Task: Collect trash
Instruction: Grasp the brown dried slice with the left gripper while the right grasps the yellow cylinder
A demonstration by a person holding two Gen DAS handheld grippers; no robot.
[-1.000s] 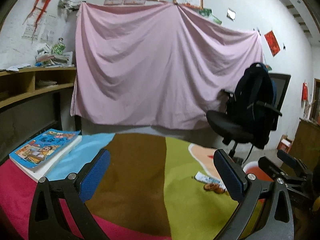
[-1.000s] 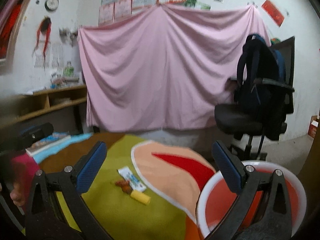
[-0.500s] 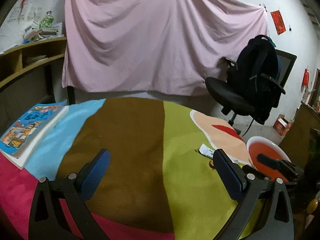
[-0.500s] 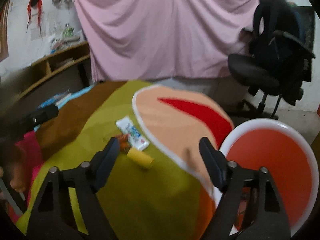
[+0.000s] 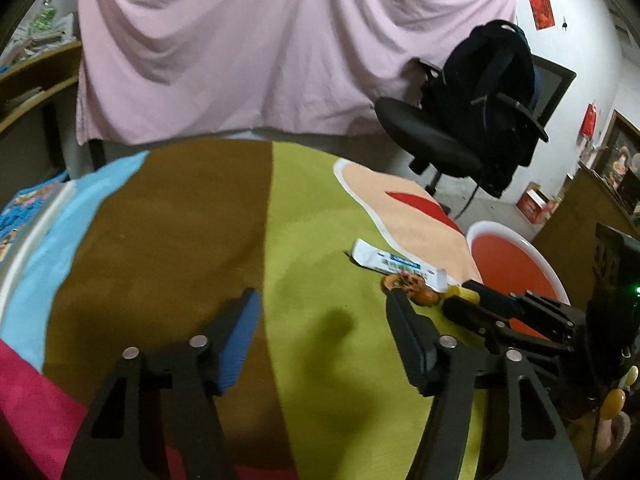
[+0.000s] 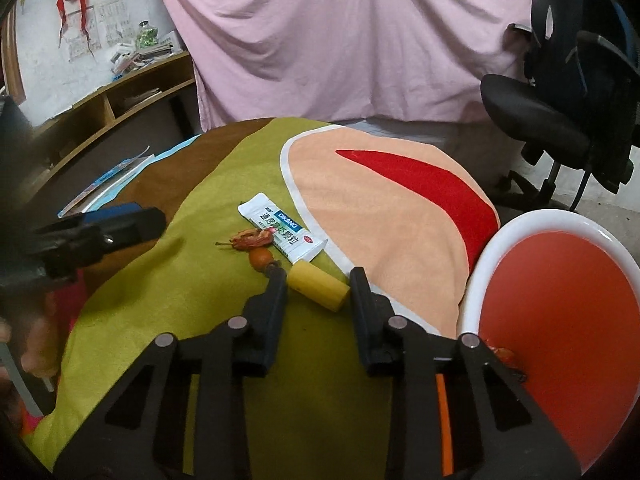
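Observation:
Trash lies on the green part of the tablecloth: a white sachet (image 6: 280, 228), dried orange peel (image 6: 248, 238) and a yellow cylinder (image 6: 318, 286). My right gripper (image 6: 318, 276) is low over the cloth with the yellow cylinder between its fingertips. Its jaws are closing, and small gaps still show at both pads. My left gripper (image 5: 320, 320) hovers over the green and brown cloth, left of the sachet (image 5: 396, 264) and peel (image 5: 408, 286). Its jaws are closing with nothing between them. The right gripper (image 5: 476, 304) hides most of the cylinder in the left wrist view.
A red bowl with a white rim (image 6: 540, 216) stands at the table's right edge, a small orange scrap inside it. A book (image 5: 24, 216) lies far left. Behind the table are an office chair with a black backpack (image 5: 480, 120) and a pink sheet (image 5: 260, 40).
Both grippers tipped down toward the table and their jaws narrowed. The right one sank onto the trash and now straddles the yellow cylinder. The left one moved closer to the peel.

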